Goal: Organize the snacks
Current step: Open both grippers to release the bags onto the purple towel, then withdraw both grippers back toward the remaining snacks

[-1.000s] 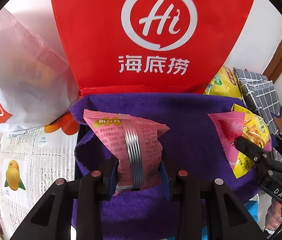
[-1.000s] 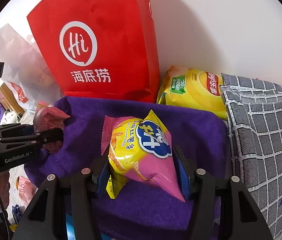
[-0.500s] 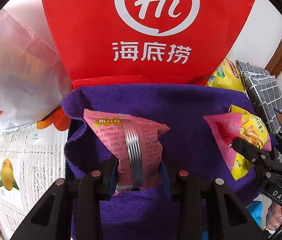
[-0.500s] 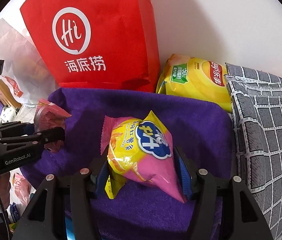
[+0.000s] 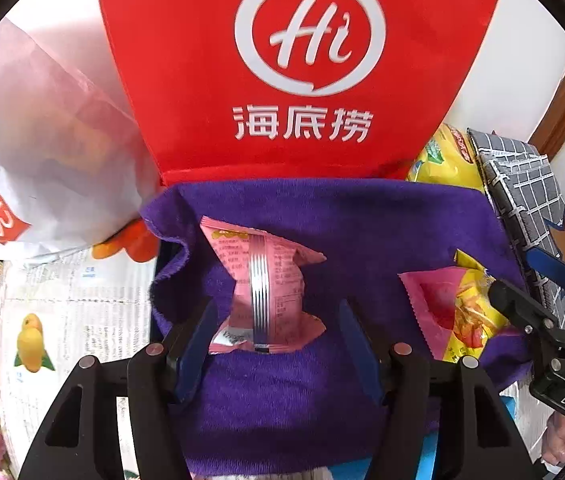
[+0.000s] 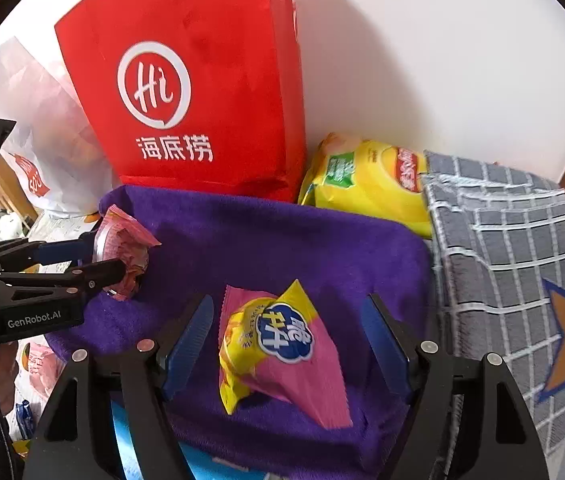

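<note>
Two fisheye wrist views over a purple towel (image 5: 362, 224) draped on a raised surface.

Left wrist view: left gripper (image 5: 274, 324) at 6 o'clock, jaws spread apart, released, blue pads clear of the packet on either side. Between them, a pink snack packet (image 5: 266, 292) lying on the towel, silver back seam facing up, top end pointing toward 12 o'clock. At 3 o'clock, a pink-and-yellow snack bag (image 5: 454, 312) on the same towel, with the right gripper (image 5: 518, 292) at its far side. Behind, at 12 o'clock, a tall red paper bag (image 5: 302, 72) with a white "Hi" logo. At 9 o'clock, a white plastic bag (image 5: 42, 152).

Right wrist view: right gripper (image 6: 288, 336) at 6 o'clock, jaws wide, released, pads apart from the pink-and-yellow snack bag (image 6: 278, 352) resting on the towel (image 6: 282, 248) between them. At 9 o'clock, the left gripper (image 6: 122, 256) beside the pink packet (image 6: 126, 248). At 1 o'clock, a yellow chip bag (image 6: 366, 184) just beside the red bag (image 6: 186, 80). At 3 o'clock, grey checked cloth (image 6: 510, 256).
</note>
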A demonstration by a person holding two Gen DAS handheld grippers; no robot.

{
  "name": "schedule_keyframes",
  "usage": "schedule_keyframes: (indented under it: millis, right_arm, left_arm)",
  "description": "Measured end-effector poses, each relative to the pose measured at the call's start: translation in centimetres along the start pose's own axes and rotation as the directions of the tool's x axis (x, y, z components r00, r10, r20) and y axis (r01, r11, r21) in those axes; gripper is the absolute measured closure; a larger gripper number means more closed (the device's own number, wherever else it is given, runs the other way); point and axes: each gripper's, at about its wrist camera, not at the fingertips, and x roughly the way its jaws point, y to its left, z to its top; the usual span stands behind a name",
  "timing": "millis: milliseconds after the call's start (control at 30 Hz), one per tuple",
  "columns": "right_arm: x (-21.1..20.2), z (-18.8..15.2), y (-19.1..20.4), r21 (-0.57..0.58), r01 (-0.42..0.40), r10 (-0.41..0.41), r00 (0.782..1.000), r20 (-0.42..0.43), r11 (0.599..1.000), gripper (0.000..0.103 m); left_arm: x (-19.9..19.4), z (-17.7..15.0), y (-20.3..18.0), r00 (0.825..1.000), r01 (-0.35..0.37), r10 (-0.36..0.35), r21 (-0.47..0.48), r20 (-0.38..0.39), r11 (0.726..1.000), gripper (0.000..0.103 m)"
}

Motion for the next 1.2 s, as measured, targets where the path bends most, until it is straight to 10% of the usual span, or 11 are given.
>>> schedule_keyframes:
  millis: [333,1200]
  right_arm:
    - [-5.9,-1.5,1.2,0.031,0.124,-0.126,0.991,0.053,0.992,0.014]
    - [-15.9,-12.7,3.3,0.126,0.097,-0.108,0.991,0.083,0.987,0.012]
  left_arm:
    - [-5.3,-2.3,0.4,0.991,-0.111,0.112,-0.015,0.071,0.994,0.036]
    - [-15.4,-15.0,3.5,0.989,-0.07,0.081,-0.087,0.127,0.994,0.036]
